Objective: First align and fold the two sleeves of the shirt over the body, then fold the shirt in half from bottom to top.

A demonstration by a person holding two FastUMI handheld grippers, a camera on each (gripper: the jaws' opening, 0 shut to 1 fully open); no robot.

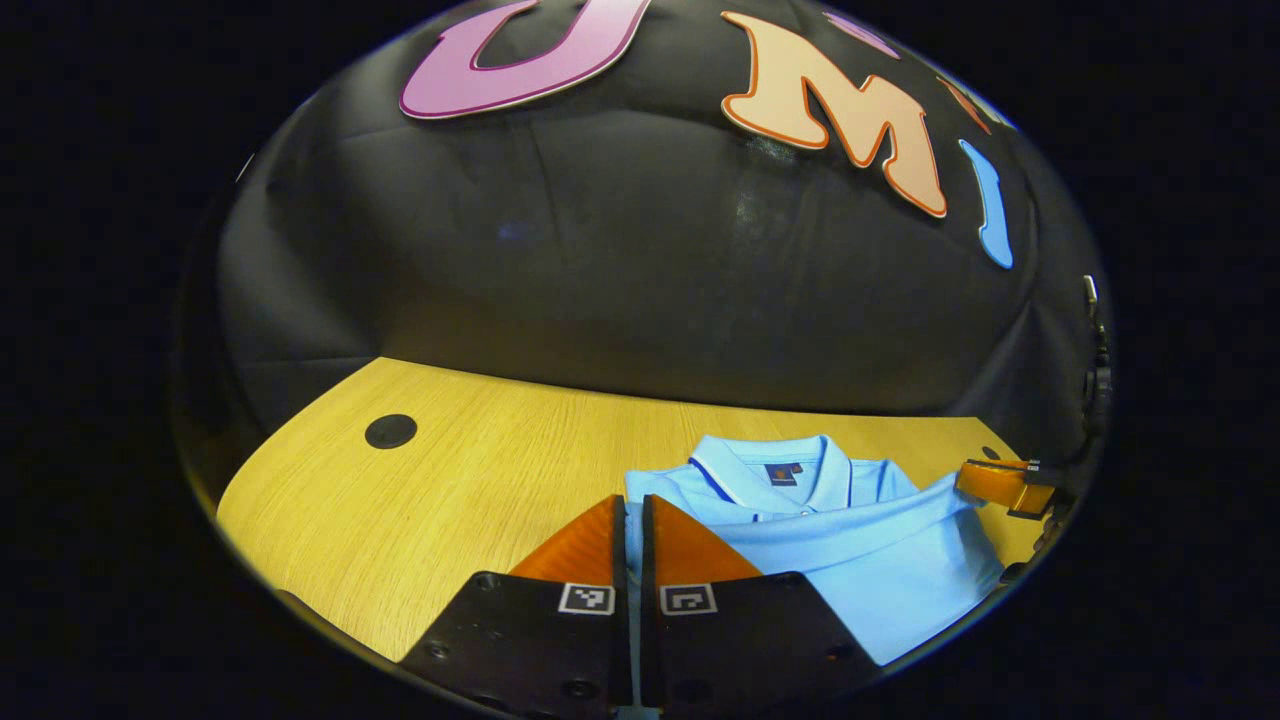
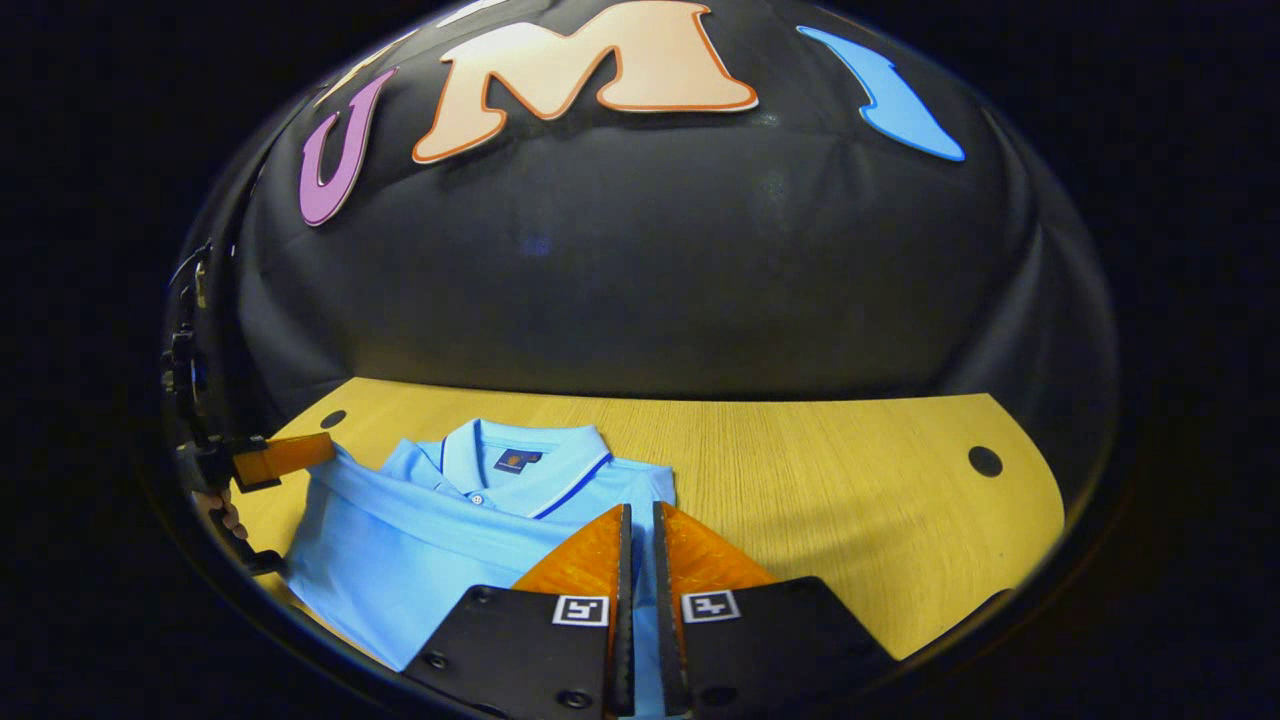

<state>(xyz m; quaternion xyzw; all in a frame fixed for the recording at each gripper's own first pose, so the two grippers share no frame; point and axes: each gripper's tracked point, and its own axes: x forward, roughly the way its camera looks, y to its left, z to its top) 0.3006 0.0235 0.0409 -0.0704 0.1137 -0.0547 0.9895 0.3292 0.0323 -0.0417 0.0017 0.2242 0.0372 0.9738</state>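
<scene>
Bare wooden table (image 1: 420,500) left of shirt (image 1: 860,560) in left gripper view: open passage. Right gripper view: wide bare tabletop beyond shirt's other edge. Strip of bare table between collar and booth wall (image 1: 620,300). Other gripper (image 1: 1005,485) near shirt's far corner. Wall closes back.

The light blue shirt (image 1: 860,560) has its lower part cut off by the view's edge and hidden behind the left gripper (image 1: 633,520); its collar label is unreadably small.
</scene>
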